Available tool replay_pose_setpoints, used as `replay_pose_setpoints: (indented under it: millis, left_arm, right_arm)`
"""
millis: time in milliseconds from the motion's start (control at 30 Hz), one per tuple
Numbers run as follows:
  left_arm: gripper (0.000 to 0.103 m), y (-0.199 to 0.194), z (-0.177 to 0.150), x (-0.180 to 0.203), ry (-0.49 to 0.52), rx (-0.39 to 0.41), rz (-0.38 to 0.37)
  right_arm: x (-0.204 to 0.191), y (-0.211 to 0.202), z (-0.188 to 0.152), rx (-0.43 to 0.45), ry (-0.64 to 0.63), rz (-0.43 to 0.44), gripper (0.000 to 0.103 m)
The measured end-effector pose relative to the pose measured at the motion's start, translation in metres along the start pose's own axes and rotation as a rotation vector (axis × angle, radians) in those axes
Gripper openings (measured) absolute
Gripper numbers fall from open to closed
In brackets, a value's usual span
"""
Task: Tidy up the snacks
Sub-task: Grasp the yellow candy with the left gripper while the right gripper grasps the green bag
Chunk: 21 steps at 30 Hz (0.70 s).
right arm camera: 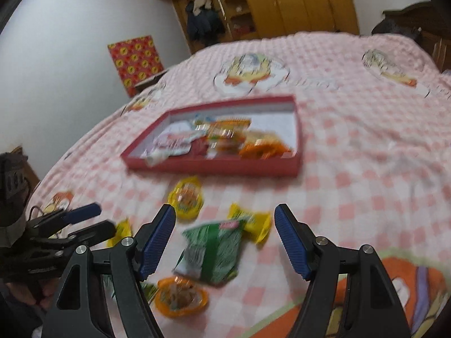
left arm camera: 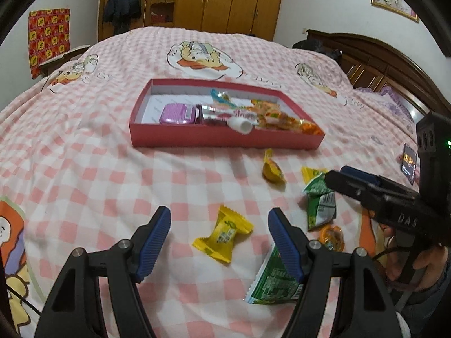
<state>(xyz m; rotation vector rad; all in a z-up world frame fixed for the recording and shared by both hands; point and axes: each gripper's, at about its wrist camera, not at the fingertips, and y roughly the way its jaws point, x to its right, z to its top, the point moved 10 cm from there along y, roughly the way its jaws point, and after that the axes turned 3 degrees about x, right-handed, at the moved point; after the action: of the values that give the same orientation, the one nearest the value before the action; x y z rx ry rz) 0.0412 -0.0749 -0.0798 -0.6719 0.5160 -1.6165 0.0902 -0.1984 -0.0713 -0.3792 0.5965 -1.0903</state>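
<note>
Lettering "DAS" marks the right gripper (left arm camera: 349, 176); both it and left gripper (left arm camera: 219, 235) gape wide, holding nothing.

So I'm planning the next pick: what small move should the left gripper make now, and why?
Probably ease the left gripper down and close on the yellow candy. Its jaws are open and empty with that candy lying on the bedspread between them, loose snacks remain outside the red box, and the right gripper is lined up over the green packet.
</note>
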Motion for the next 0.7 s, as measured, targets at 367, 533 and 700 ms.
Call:
replay_pose_setpoints:
  millis: [367, 533, 700]
  left_arm:
    - [0.028, -0.002, -0.014, -0.002, -0.027, 0.005, -0.052]
    - [0.028, -0.005, -0.015, -0.001, -0.008, 0.033, -0.025]
    - [0.028, -0.011, -0.013, -0.002, -0.006, 0.071, -0.009]
  right_arm:
    - [-0.02, 0.017, -0.028, -0.075, -0.094, -0.004, 0.042]
    - [-0.026, -0.001, -0.018, 0.02, -0.1, 0.016, 0.039]
    - [-0.025, -0.025, -0.006, 0.138, -0.074, 0.036, 0.039]
